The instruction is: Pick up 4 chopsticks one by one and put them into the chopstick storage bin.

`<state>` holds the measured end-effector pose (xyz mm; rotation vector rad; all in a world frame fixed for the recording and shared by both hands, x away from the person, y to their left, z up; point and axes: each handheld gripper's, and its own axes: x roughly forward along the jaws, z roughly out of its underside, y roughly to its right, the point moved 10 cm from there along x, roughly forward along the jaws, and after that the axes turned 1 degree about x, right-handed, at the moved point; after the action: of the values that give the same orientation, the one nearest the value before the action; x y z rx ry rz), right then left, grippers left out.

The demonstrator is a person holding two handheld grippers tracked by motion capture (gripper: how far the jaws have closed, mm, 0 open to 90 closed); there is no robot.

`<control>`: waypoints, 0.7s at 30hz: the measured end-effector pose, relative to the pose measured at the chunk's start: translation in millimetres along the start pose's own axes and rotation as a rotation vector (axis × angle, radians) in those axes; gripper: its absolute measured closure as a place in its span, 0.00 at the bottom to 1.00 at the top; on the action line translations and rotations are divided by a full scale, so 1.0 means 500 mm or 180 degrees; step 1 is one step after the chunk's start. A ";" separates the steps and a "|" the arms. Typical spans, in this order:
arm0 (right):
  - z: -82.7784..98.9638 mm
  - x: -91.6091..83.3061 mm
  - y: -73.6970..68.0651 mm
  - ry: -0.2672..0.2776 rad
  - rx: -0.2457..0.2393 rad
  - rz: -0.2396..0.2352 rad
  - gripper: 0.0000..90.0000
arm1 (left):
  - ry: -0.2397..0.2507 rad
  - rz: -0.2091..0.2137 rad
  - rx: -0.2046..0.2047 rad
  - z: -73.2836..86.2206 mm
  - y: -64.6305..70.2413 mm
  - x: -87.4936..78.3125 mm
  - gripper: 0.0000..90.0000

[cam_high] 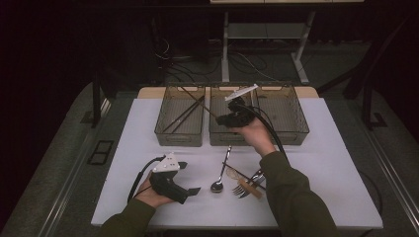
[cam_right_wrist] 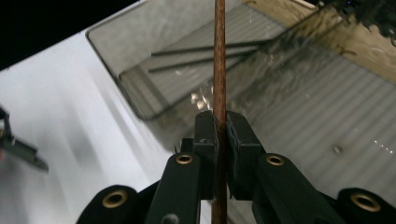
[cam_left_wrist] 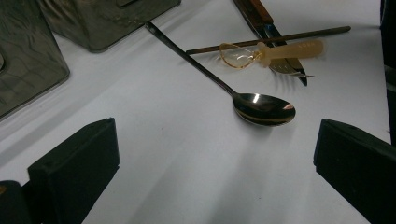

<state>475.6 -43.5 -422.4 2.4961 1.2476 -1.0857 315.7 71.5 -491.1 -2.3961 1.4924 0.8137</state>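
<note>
— Where do the three baskets sit?
— Side by side at twelve o'clock on the worktop point(cam_high: 321, 148); the left basket point(cam_high: 180, 116) holds two sticks point(cam_high: 185, 112).
— And the spoon point(cam_high: 221, 170)?
— At six o'clock of the middle basket point(cam_high: 225, 129), fork point(cam_high: 245, 186) at its three o'clock.

A reddish-brown chopstick point(cam_right_wrist: 219, 56) sits between the black right gripper point(cam_right_wrist: 219, 122)'s pads, above smoky grey baskets point(cam_right_wrist: 140, 56). Ahead of the black left gripper point(cam_left_wrist: 210, 154): a silver spoon point(cam_left_wrist: 261, 108) on white table point(cam_left_wrist: 187, 163).
</note>
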 end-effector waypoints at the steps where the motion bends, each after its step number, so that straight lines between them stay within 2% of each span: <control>1: -0.015 0.014 -0.007 0.0016 -0.0018 0.0001 0.93 | 0.0007 0.0009 -0.0016 0.000 0.001 0.001 0.00; 6: -0.046 0.038 -0.021 0.0036 -0.0022 -0.0001 0.93 | 0.0004 0.0007 0.0020 -0.001 -0.001 -0.001 0.00; 8: -0.068 0.059 -0.031 0.0061 -0.0004 0.0017 0.93 | 0.0015 0.0008 0.0010 -0.001 0.000 -0.001 0.00; 10: -0.074 0.066 -0.034 0.0071 -0.0008 0.0023 0.93 | 0.0019 0.0018 0.0002 -0.002 0.002 0.000 0.00; 11: -0.085 0.082 -0.041 0.0070 0.0005 0.0018 0.93 | 0.0018 0.0020 0.0003 -0.001 0.002 0.000 0.00; 12: -0.085 0.082 -0.041 0.0070 0.0005 0.0018 0.93 | 0.0020 0.0025 -0.0009 -0.001 0.003 0.000 0.00; 13: -0.094 0.099 -0.049 0.0073 0.0007 0.0028 0.93 | 0.0023 0.0023 0.0004 -0.002 0.002 -0.001 0.00; 21: -0.116 0.158 -0.066 0.0065 0.0067 0.0042 0.93 | 0.0009 0.0031 0.0038 -0.001 0.001 -0.002 0.00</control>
<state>513.5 52.8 -426.6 2.5335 1.2296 -1.0784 314.9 71.8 -490.1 -2.3843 1.5070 0.8016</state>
